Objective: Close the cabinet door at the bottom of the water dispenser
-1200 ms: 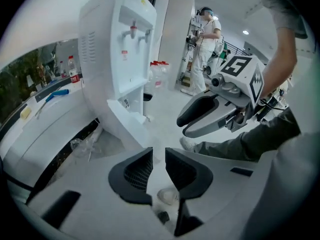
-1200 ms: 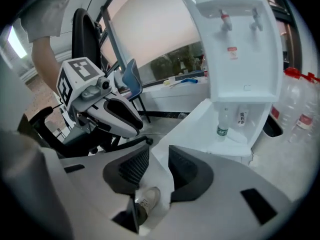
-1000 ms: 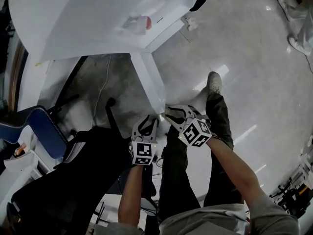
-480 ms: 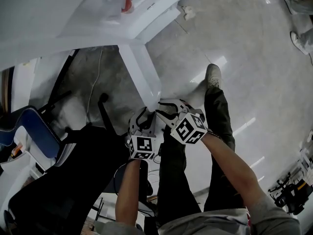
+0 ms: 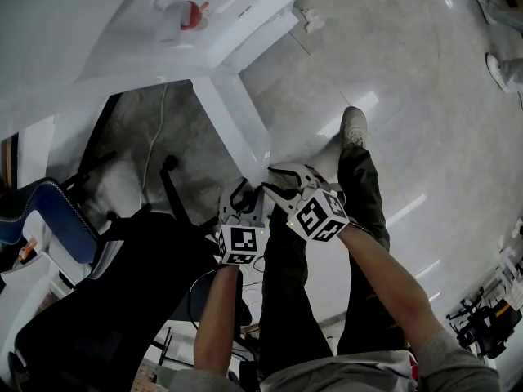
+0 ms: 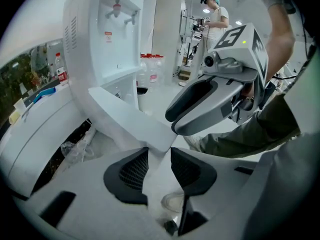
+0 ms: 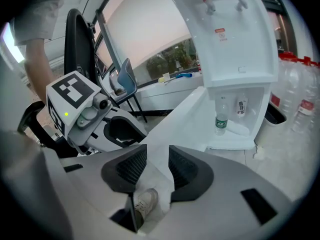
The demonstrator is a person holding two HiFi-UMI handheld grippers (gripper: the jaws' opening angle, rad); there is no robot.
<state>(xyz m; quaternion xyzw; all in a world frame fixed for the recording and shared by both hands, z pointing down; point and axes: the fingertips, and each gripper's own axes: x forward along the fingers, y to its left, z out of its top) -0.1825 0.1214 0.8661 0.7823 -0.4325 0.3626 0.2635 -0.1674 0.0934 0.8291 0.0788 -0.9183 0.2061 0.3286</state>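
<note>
Head view showed the white water dispenser (image 5: 163,23) at the top of the frame, with its bottom cabinet door (image 5: 239,125) swung open toward the person and its free edge reaching the two grippers. The left gripper (image 5: 245,194) and the right gripper (image 5: 276,184) sat side by side at that edge. In the left gripper view the door's corner lay between jaws that had just been opening and stood wide, the pads not clamping it. In the right gripper view the door's edge likewise ran between jaws that had just opened further and stood wide. Inside the open cabinet (image 7: 255,114) stood a small bottle (image 7: 221,121). A black chair (image 5: 106,300) stood at the person's left.
</note>
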